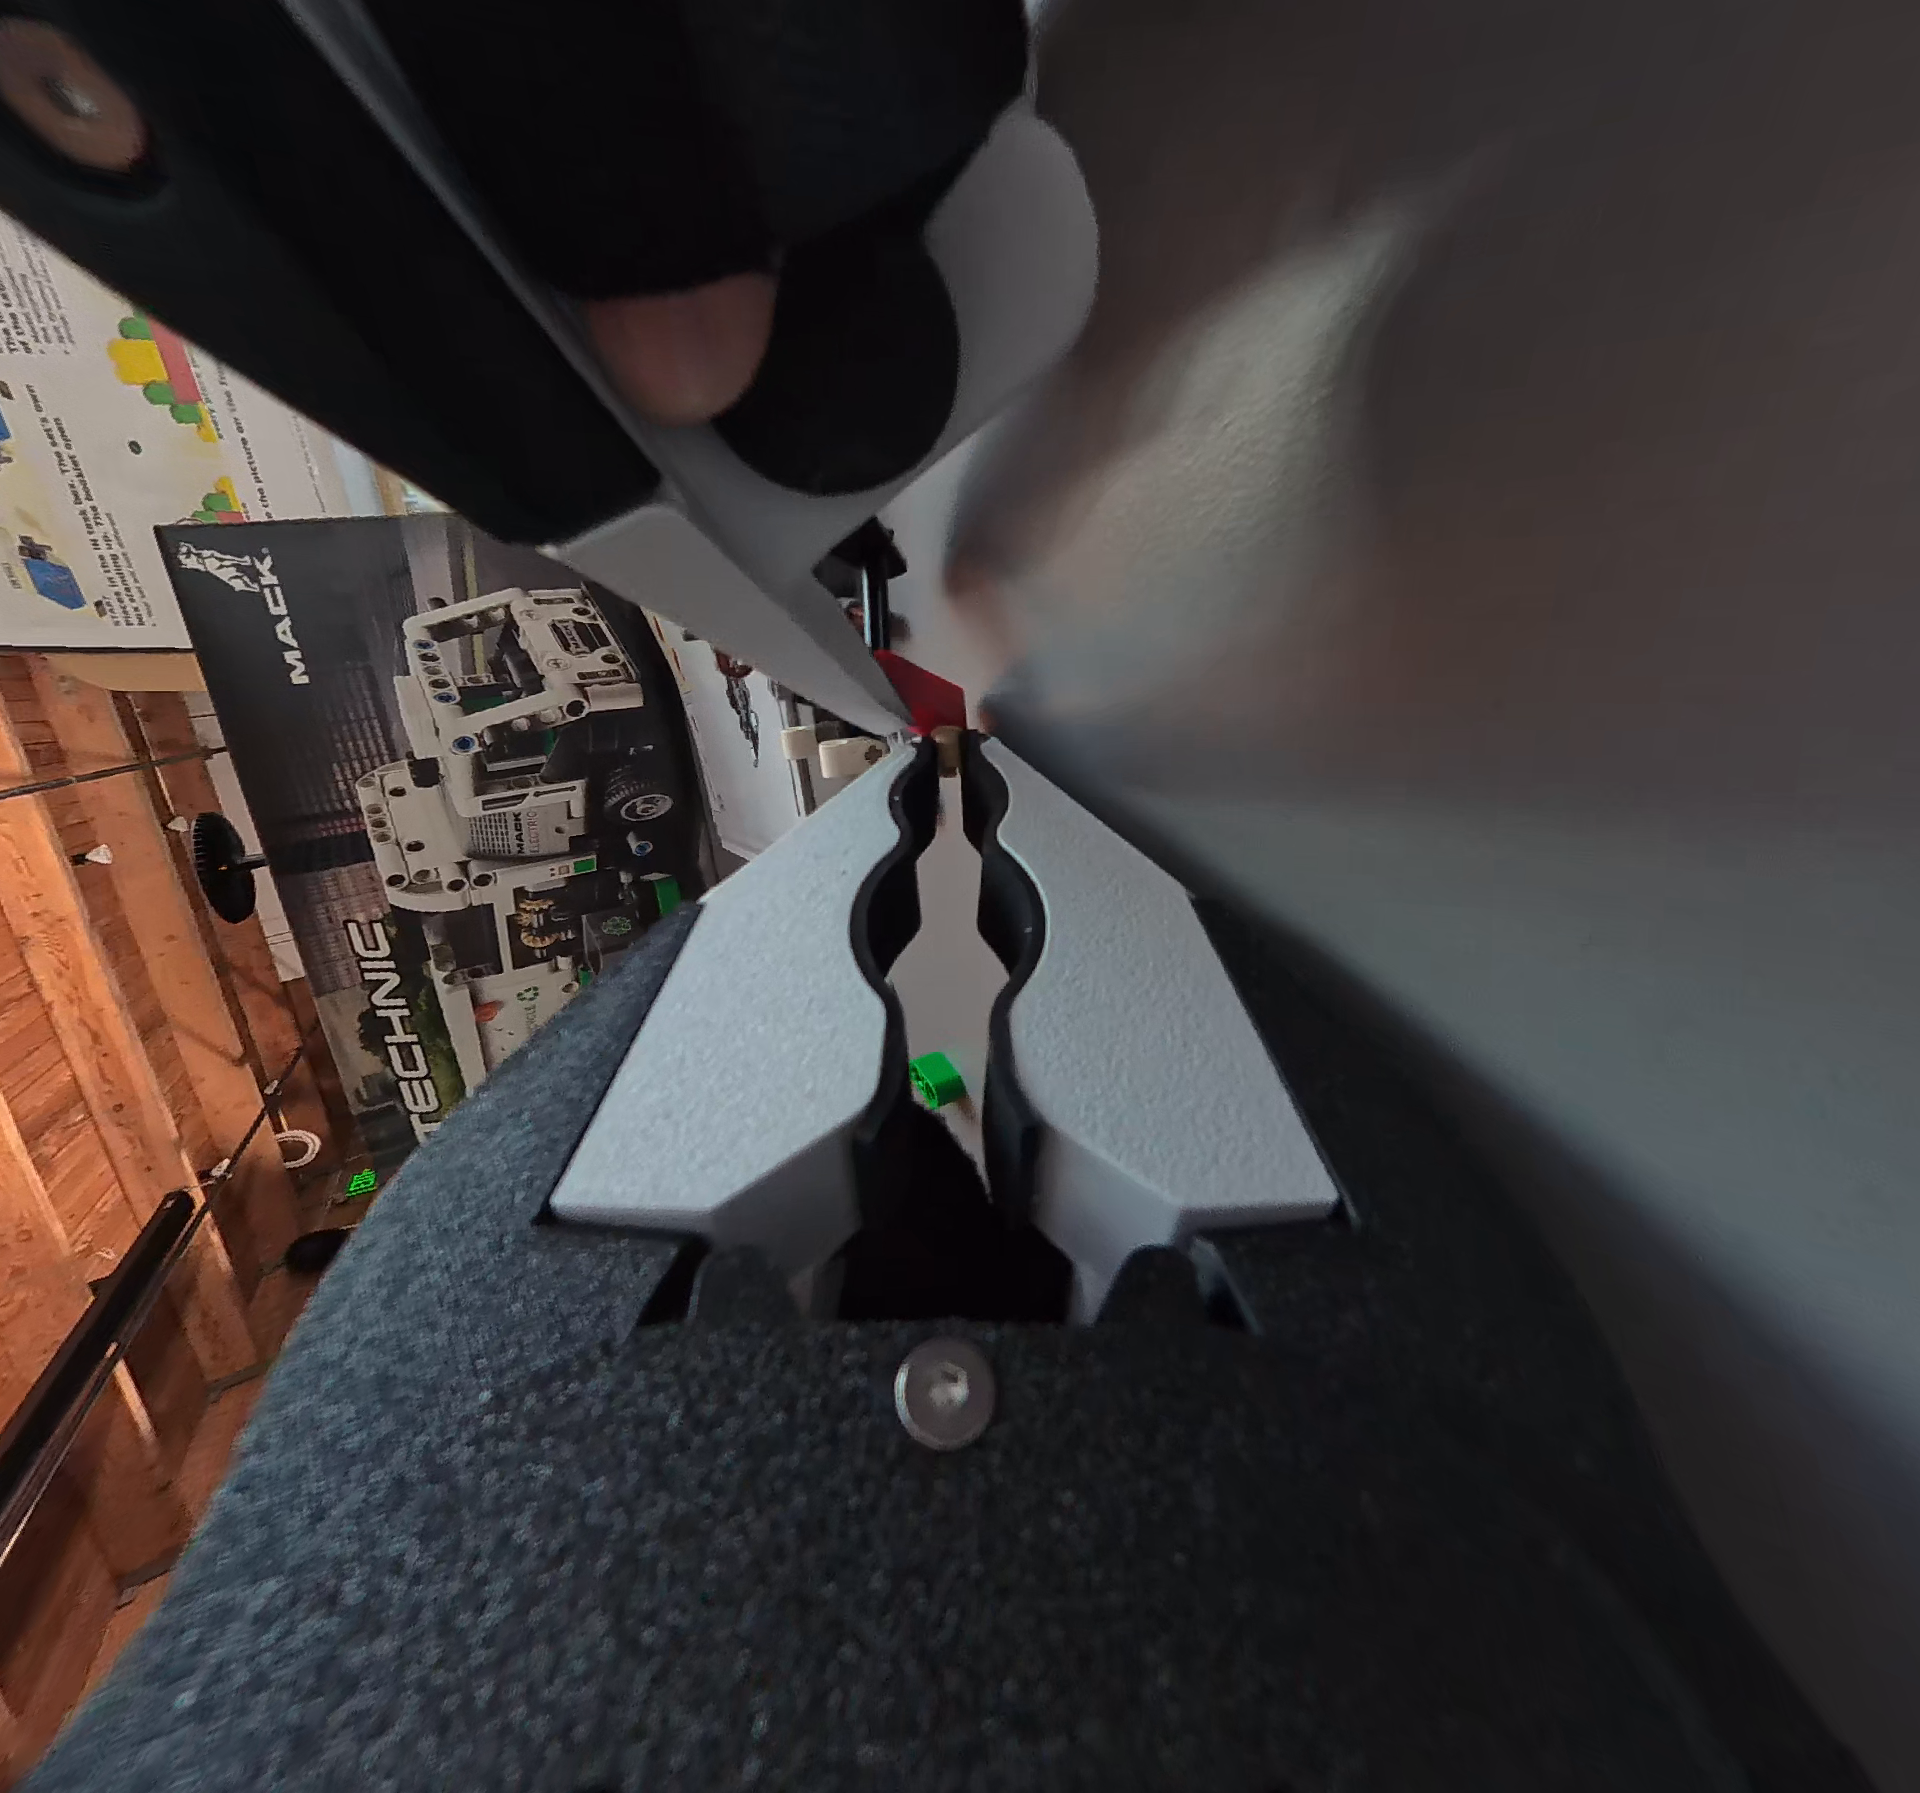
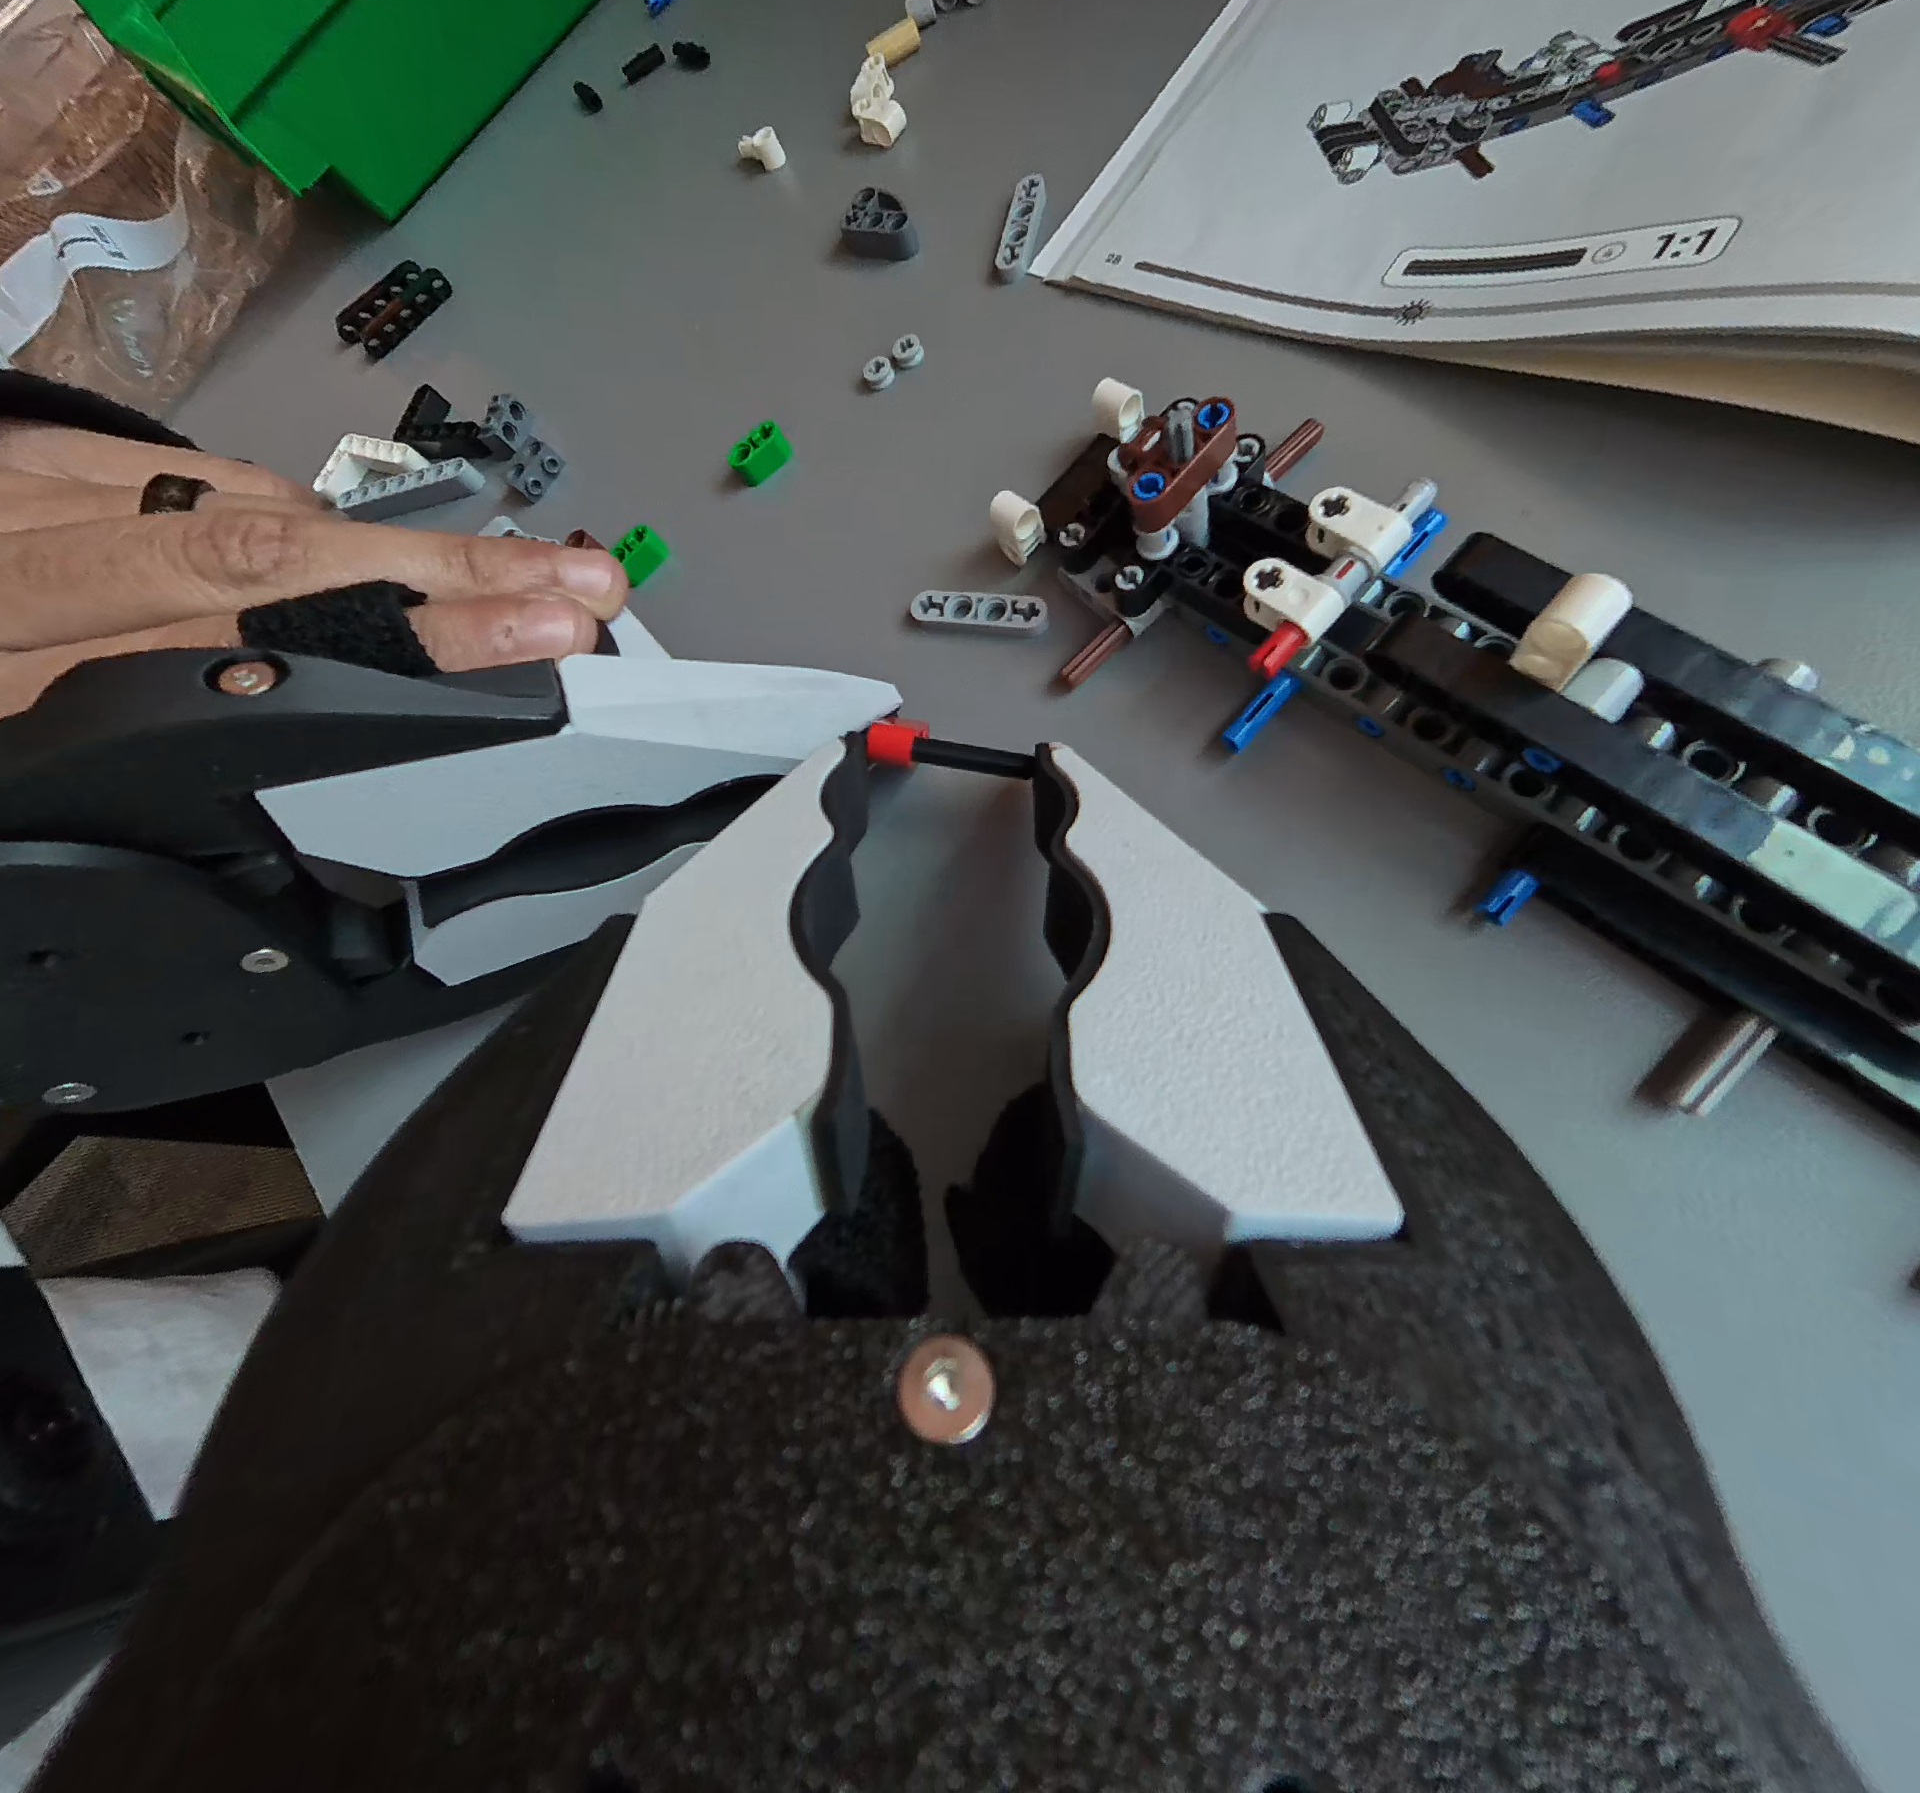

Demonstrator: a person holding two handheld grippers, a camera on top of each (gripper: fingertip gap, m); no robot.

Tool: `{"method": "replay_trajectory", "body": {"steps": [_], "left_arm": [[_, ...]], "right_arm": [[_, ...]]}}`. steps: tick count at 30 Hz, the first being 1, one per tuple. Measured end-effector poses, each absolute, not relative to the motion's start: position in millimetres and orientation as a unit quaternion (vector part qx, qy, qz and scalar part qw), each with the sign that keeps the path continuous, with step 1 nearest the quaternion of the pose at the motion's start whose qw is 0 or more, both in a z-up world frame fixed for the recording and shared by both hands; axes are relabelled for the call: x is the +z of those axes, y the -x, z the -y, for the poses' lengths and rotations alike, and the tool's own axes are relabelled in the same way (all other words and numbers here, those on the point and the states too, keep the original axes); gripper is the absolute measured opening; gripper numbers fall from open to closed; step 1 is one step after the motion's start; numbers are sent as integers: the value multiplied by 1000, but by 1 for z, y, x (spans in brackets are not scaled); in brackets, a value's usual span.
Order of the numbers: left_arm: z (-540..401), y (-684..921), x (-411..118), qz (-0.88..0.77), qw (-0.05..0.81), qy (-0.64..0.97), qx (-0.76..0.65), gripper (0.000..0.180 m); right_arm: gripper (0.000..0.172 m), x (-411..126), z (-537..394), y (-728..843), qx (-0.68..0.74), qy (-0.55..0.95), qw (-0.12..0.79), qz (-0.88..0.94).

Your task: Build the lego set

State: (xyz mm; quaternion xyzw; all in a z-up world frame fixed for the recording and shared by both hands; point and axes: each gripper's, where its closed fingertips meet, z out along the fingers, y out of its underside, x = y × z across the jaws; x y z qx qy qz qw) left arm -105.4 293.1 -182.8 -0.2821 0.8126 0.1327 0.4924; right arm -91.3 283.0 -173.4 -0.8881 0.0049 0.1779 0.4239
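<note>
My right gripper is shut on a short black axle with a red bush on its left end. It holds the axle end to end between its pads, just above the grey table. My left gripper is shut on a small tan pin and holds it against the red bush. In the right wrist view the left gripper comes in from the left, its tips at the bush. A person's hand rests on it.
A long black brick-built chassis lies to the right, an open instruction booklet behind it. Green bins stand at the far left. Loose small parts lie between, among them a green connector and a grey beam. The set's box stands beyond. The grippers are tip to tip, or close to it. The green connector is about 9 cm from my left fingertips.
</note>
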Motion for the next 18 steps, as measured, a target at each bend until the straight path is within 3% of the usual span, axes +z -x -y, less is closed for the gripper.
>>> {"method": "replay_trajectory", "body": {"steps": [1,13,18], "left_arm": [[-293,105,-183,-813,493,279,136,3],[-292,105,-183,-814,494,277,128,3],[-288,104,-176,-802,495,333,34,6]], "right_arm": [[30,-173,-283,91,178,888,425,-8],[30,-175,-284,90,165,892,421,-36],[30,-169,-280,91,220,876,429,-24]]}}
